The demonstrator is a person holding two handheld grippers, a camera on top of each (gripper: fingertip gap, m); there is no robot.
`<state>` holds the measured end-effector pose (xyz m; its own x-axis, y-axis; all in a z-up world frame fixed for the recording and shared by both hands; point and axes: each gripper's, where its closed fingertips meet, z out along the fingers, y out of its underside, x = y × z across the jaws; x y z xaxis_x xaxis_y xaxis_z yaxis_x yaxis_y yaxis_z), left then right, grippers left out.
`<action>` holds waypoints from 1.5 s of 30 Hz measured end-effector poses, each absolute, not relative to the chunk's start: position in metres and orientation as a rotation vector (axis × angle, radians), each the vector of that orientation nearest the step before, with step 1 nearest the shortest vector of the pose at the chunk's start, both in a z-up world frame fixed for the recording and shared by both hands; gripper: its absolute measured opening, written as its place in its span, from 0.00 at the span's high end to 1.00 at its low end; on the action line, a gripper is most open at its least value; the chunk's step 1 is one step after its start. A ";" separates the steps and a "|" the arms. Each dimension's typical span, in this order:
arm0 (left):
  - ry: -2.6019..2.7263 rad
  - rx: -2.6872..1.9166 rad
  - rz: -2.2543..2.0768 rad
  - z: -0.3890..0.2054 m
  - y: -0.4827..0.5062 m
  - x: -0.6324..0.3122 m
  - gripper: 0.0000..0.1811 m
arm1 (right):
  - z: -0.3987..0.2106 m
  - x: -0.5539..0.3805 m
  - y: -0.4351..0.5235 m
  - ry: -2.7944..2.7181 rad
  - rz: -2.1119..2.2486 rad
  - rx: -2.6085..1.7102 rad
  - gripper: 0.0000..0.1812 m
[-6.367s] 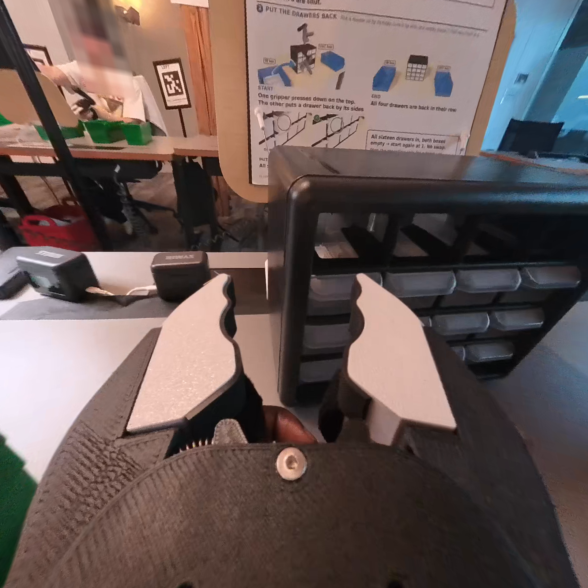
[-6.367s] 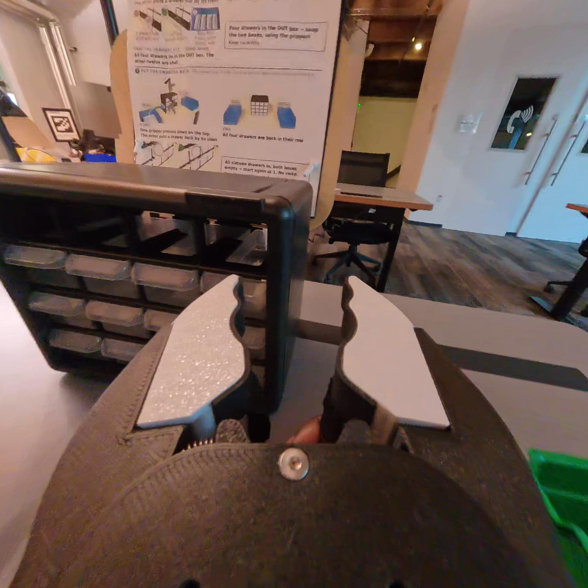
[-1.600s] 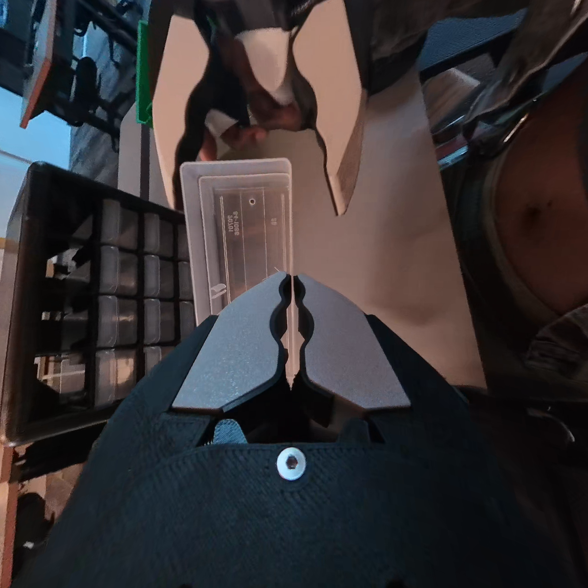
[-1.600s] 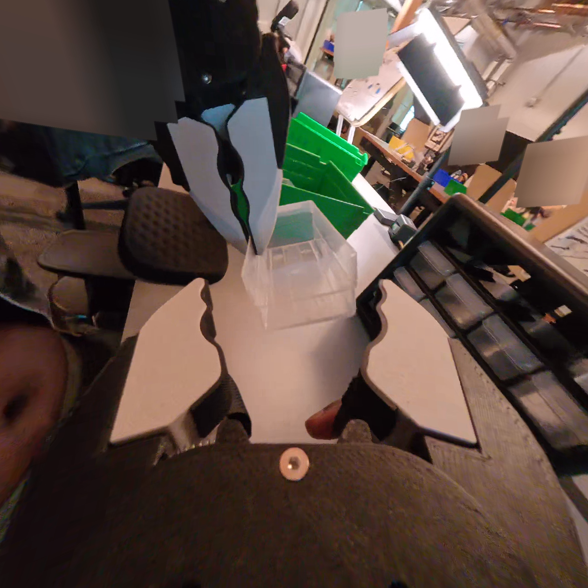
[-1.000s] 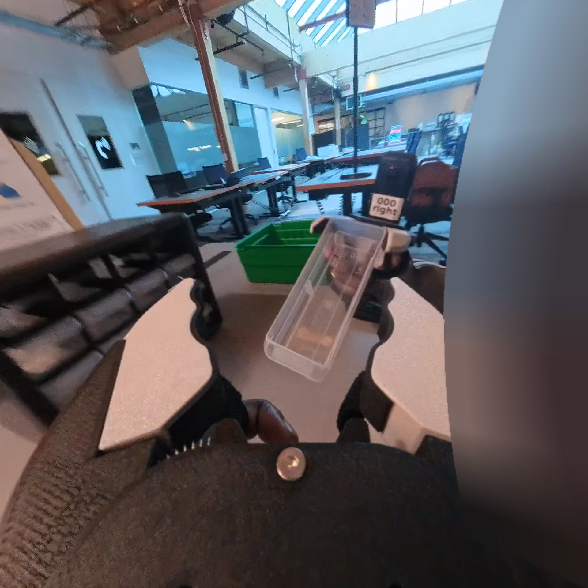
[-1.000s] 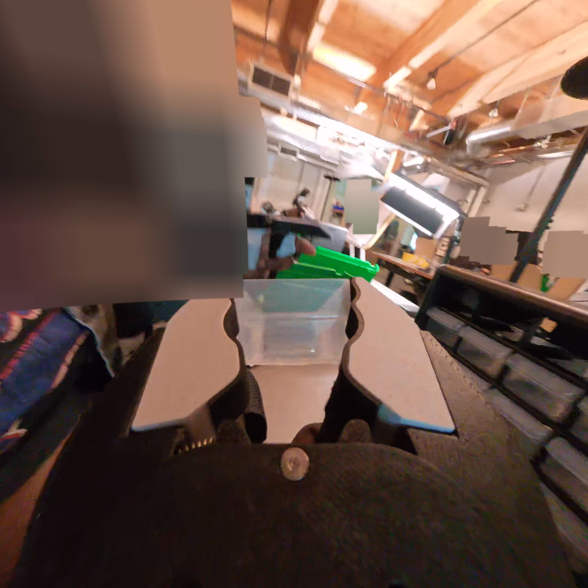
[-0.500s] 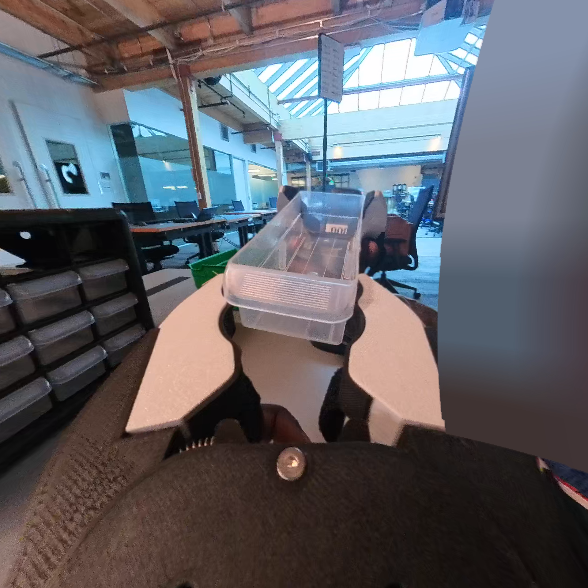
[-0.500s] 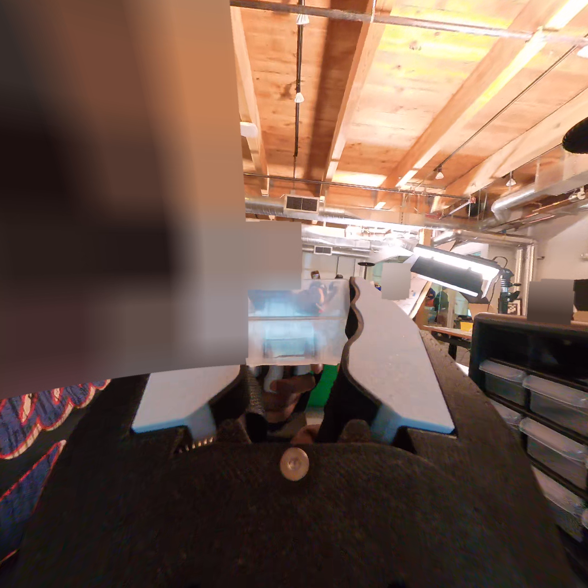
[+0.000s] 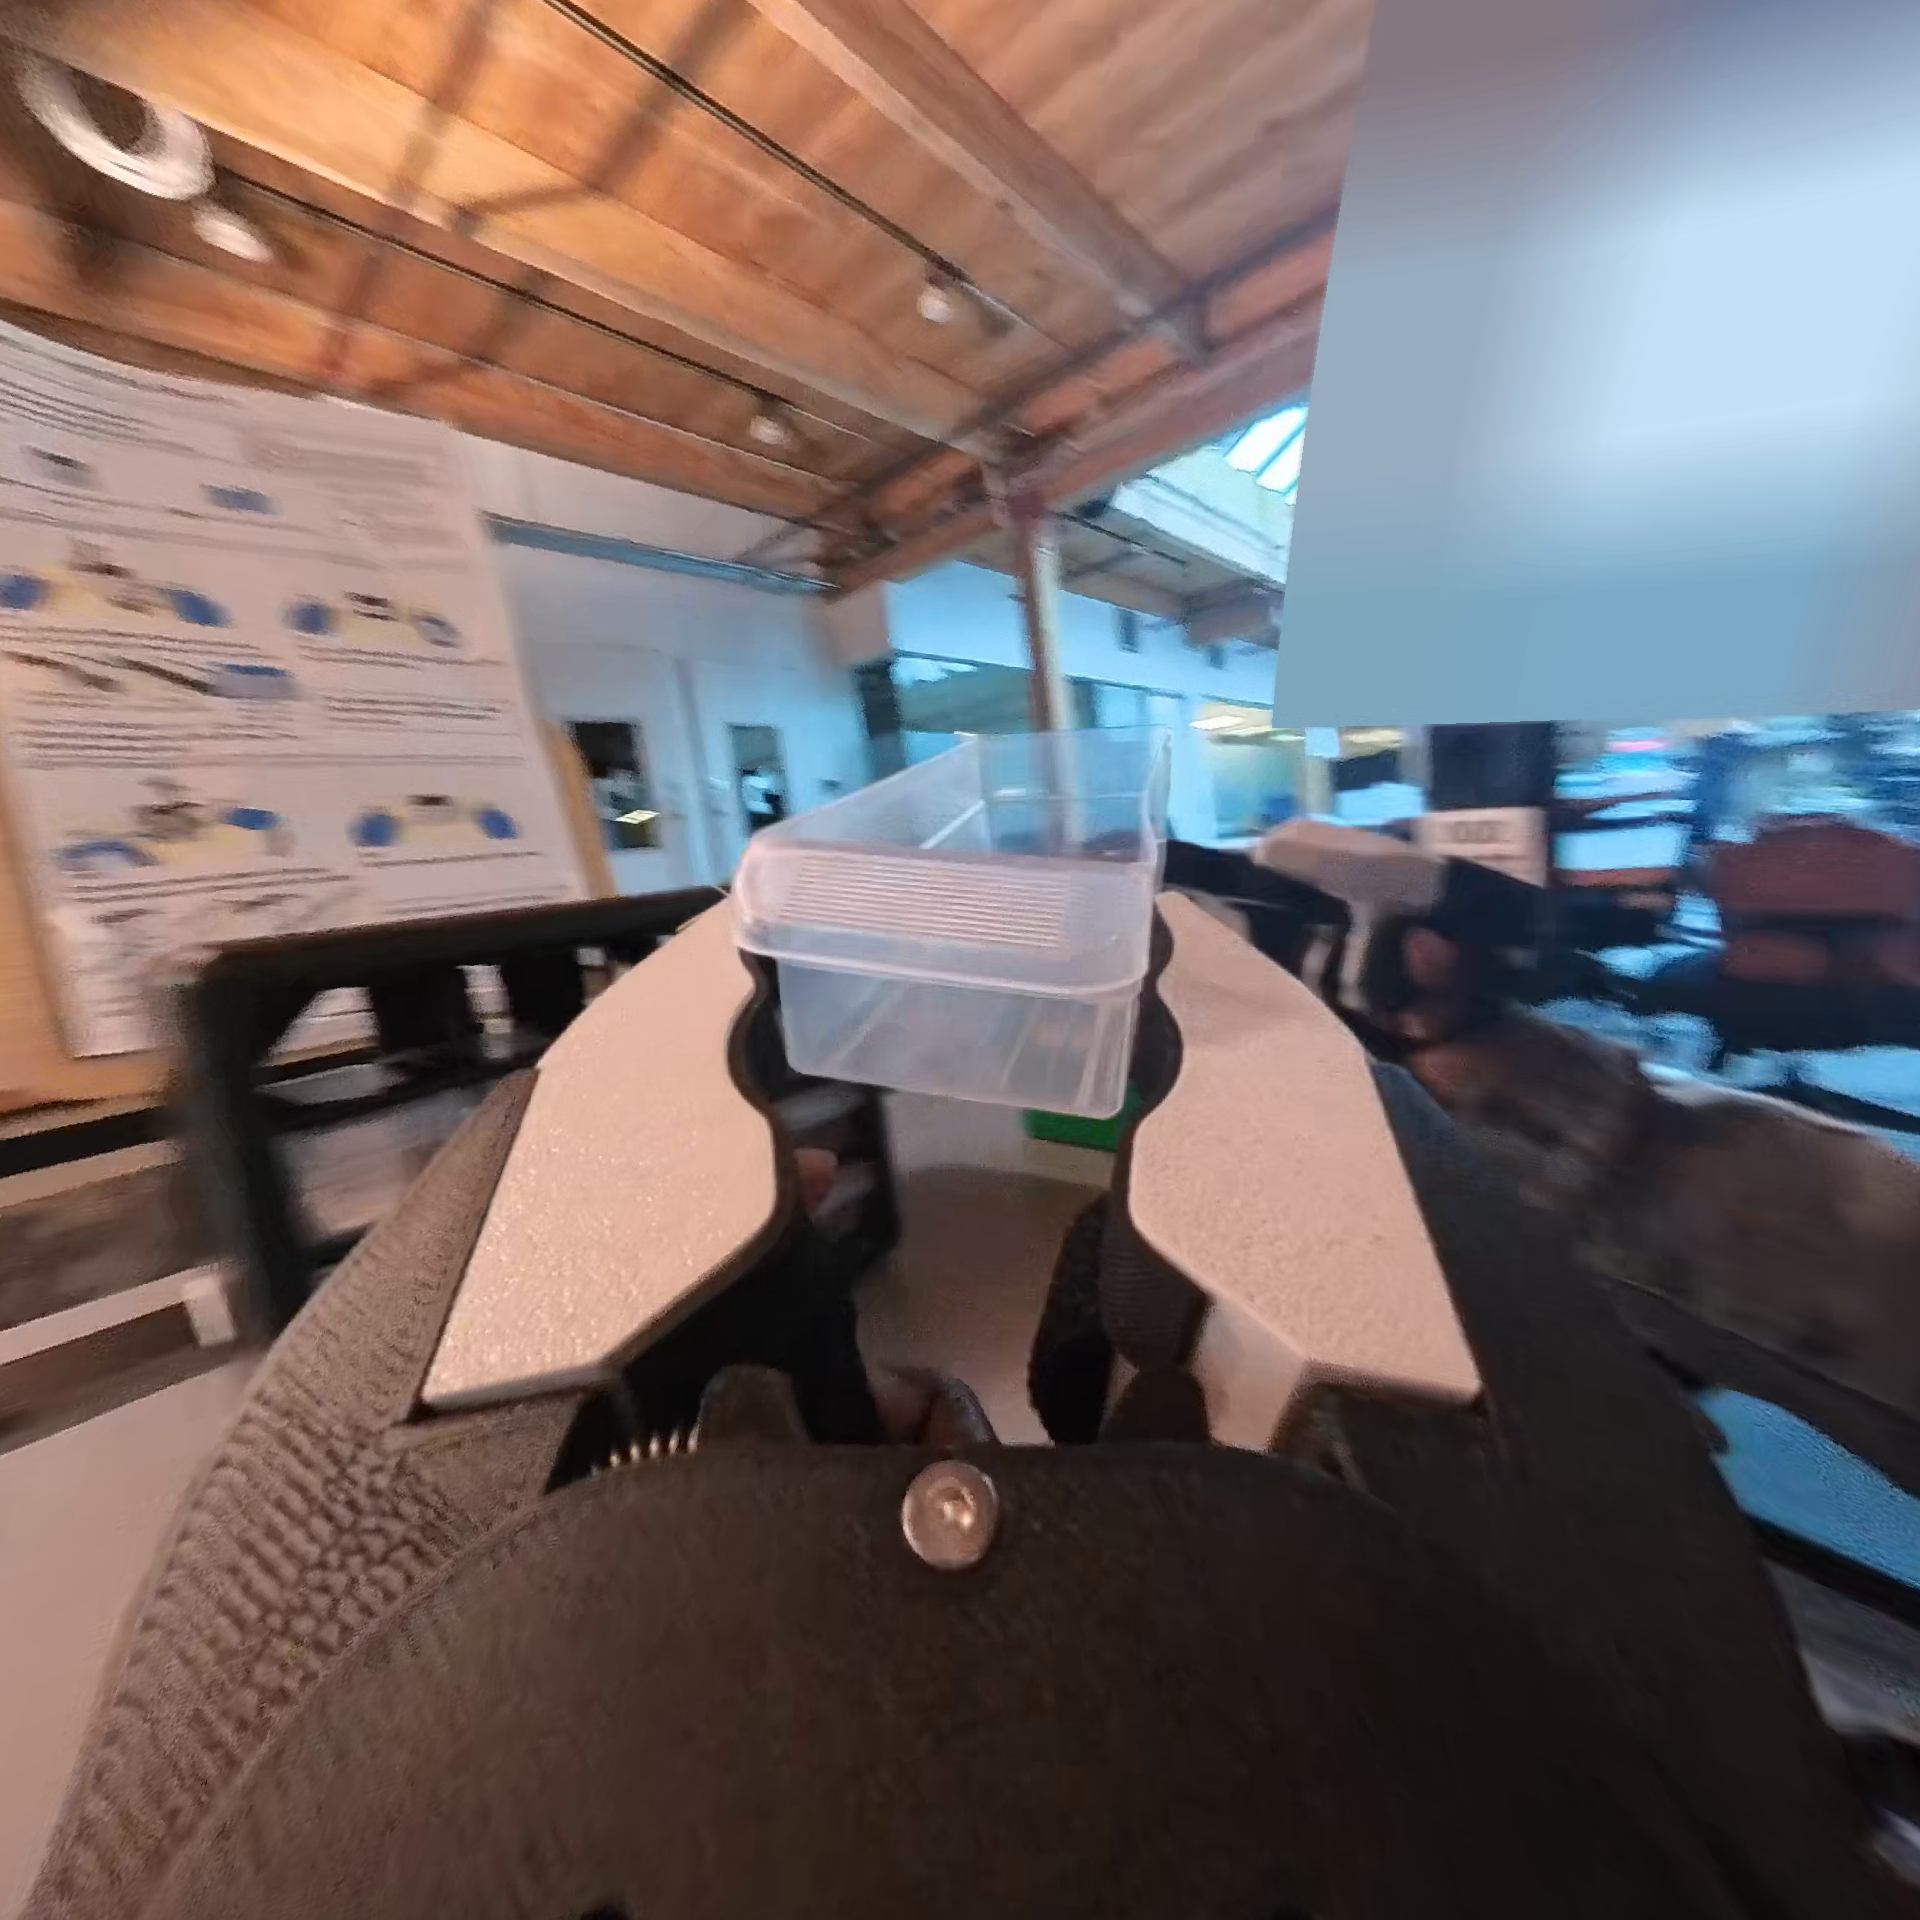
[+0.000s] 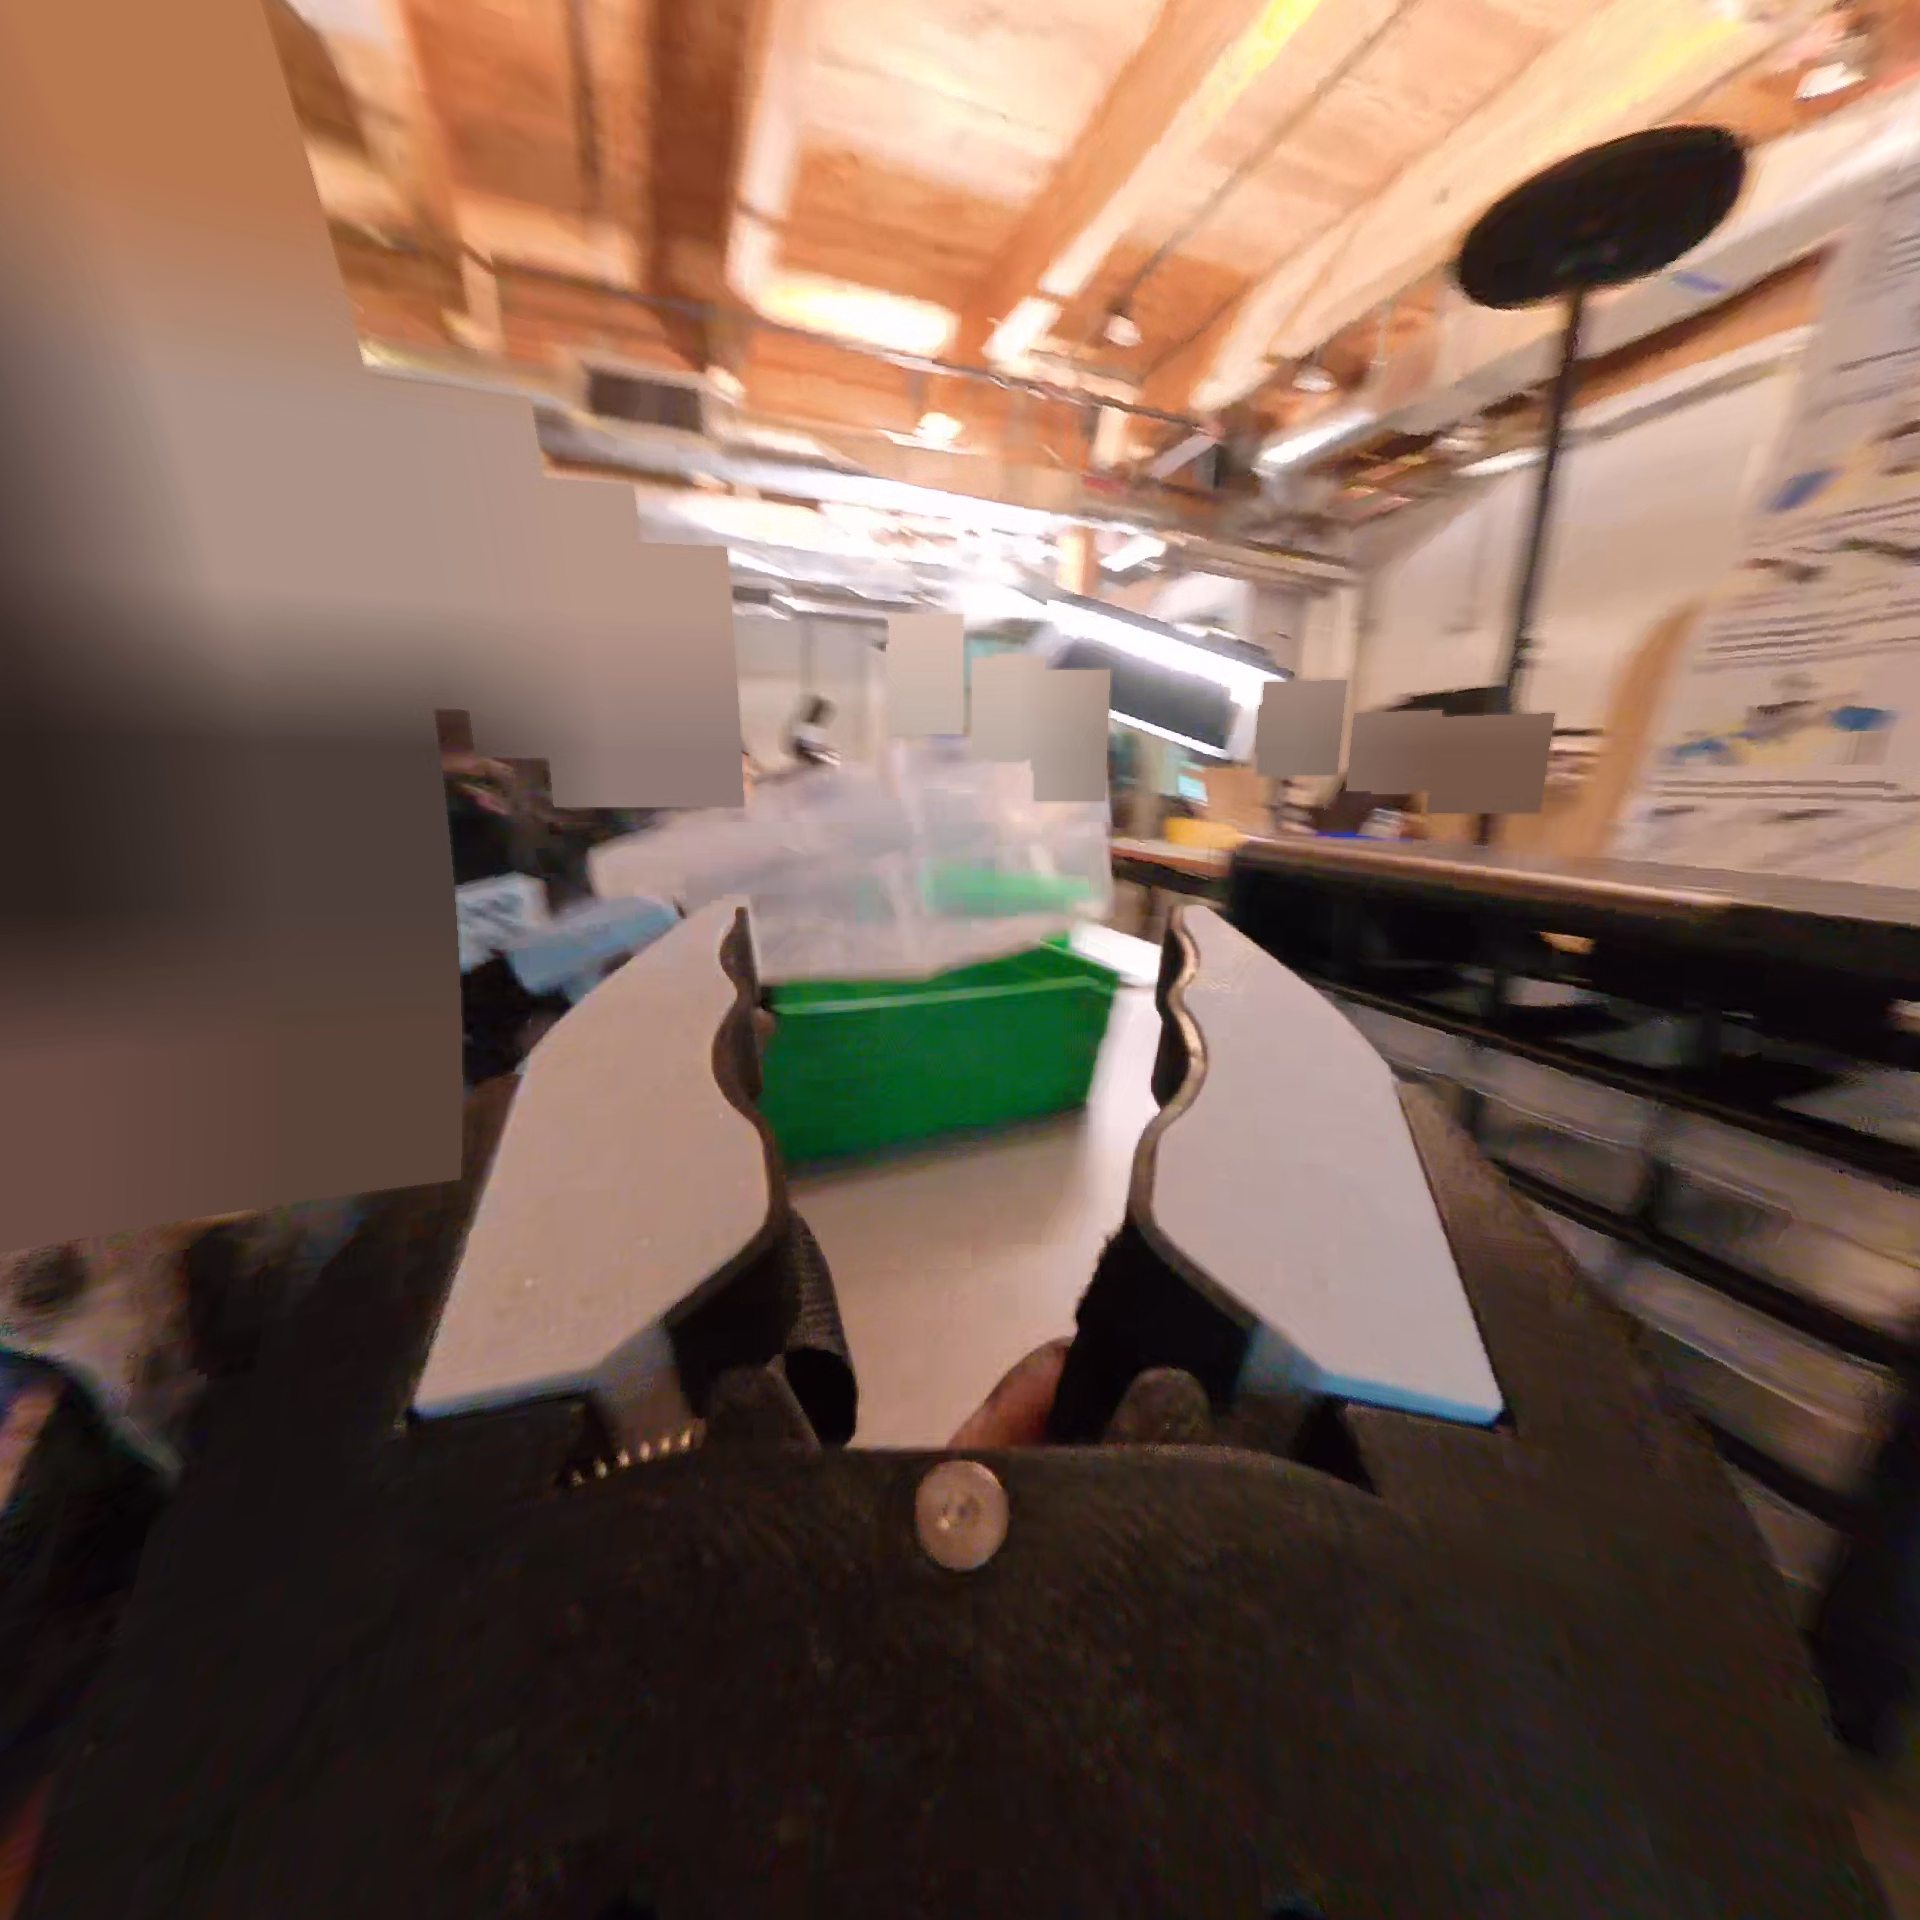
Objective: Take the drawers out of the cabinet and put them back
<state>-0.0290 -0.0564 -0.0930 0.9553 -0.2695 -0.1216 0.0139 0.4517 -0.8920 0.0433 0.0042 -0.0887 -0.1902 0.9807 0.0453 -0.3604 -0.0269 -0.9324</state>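
Lifted since earlier, left tongs (image 9: 951,997) grip clear drawer (image 9: 951,935); blurred cabinet (image 9: 416,997).

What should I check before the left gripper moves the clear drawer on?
1. Left gripper shut on clear drawer: ok.
2. Drawer empty: ok, nothing shows through its walls.
3. Drawer clear of black cabinet: ok, it is held up apart from the frame.
4. Right gripper free: ok, open and holding nothing.
5. Green bin has room: cannot tell, clear drawers are piled in it and blurred.
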 end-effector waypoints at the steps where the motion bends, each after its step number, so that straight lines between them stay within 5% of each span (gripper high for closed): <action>1: 0.221 -1.086 -0.093 -0.091 -0.056 -0.039 0.63 | -0.091 0.042 0.011 -1.070 1.363 -0.850 0.59; 8: 0.202 -1.177 0.355 -0.101 -0.044 -0.057 0.64 | -0.102 0.019 -0.009 -1.267 0.323 -0.564 0.73; 15: 0.174 -1.242 0.329 -0.106 -0.037 -0.042 0.64 | -0.115 -0.019 -0.018 -1.360 -0.127 -0.320 0.63; 21: 0.270 -1.269 0.384 -0.115 -0.031 -0.031 0.63 | -0.127 -0.030 -0.016 -1.491 -0.205 -0.279 0.77; 27: 0.484 -1.307 0.236 -0.125 -0.035 -0.015 0.62 | -0.134 -0.017 -0.014 -1.712 -0.106 -0.236 0.78; 40: 1.156 -1.011 1.115 -0.109 -0.040 -0.019 0.50 | -0.133 -0.011 0.002 -1.890 -0.128 -0.229 0.78; 45: 1.228 -1.031 1.232 -0.118 -0.024 -0.020 0.73 | -0.133 -0.020 0.001 -1.912 -0.094 -0.192 0.78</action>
